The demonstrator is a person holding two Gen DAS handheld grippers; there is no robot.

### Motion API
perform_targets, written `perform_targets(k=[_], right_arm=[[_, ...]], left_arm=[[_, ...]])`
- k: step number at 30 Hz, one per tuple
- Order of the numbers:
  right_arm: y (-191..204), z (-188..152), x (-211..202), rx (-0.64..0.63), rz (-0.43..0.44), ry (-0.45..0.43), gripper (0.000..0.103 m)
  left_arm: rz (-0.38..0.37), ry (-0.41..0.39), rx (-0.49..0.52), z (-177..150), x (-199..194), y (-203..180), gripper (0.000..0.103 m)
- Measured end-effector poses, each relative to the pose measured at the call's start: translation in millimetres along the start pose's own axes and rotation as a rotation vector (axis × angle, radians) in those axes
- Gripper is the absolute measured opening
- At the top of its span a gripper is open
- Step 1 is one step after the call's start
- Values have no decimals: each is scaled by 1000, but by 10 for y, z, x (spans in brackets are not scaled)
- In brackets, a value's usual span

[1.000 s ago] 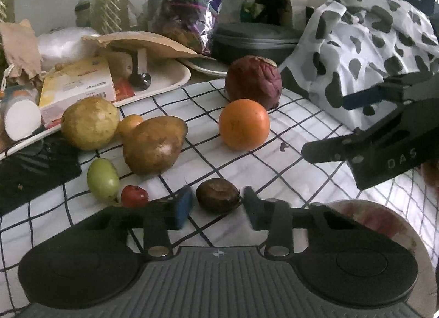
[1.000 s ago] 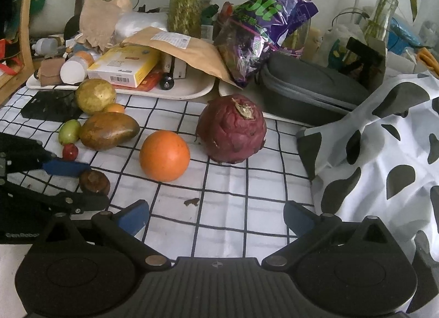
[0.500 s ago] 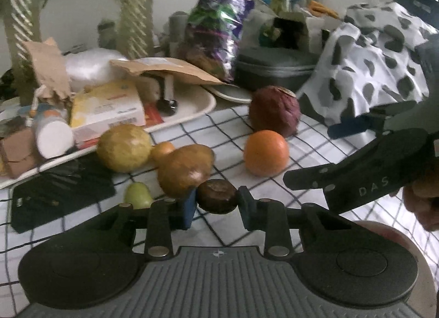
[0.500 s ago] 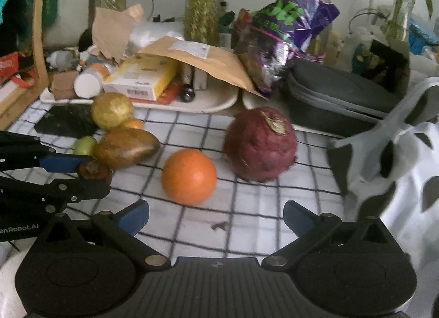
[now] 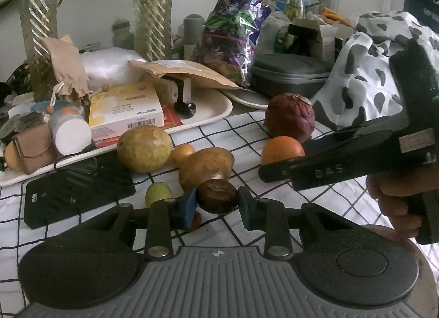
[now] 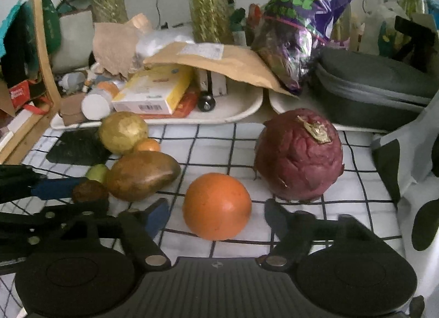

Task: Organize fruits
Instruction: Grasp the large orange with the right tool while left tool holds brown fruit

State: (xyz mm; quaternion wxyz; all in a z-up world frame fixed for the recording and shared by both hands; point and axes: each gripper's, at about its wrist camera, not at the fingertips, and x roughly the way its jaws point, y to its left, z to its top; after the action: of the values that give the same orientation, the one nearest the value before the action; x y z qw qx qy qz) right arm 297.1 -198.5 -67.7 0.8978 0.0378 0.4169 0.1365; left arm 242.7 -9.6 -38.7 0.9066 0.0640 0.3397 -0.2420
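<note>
Left wrist view gives me my left gripper point(image 5: 218, 204) clenched on a small brown fruit point(image 5: 218, 196), lifted just in front of the mango point(image 5: 205, 168), whose long axis runs left to right. Right gripper point(image 6: 216, 215) is closing around the orange point(image 6: 216, 206) on the checked cloth point(image 6: 301, 224), pads not yet touching it; the orange is round, stem direction unclear. I read "DAS" on the right gripper's arm point(image 5: 329, 171).

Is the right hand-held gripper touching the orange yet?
Apart. The right wrist view shows the orange between the closing right hand-held gripper, with checked cloth visible between each pad and the fruit.
</note>
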Motion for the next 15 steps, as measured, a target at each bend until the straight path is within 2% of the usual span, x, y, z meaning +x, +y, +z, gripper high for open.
perform_targets(k=[1, 7, 15], right_arm=[[-11, 3, 21, 5, 3, 8, 55], [-10, -10, -47, 5, 13, 17, 54], [60, -60, -380, -40, 42, -22, 54]], left_arm=[[-2, 0, -1, -4, -5, 3, 31], [-7, 3, -5, -32, -30, 0, 31], [-5, -6, -19, -111, -160, -40, 31]])
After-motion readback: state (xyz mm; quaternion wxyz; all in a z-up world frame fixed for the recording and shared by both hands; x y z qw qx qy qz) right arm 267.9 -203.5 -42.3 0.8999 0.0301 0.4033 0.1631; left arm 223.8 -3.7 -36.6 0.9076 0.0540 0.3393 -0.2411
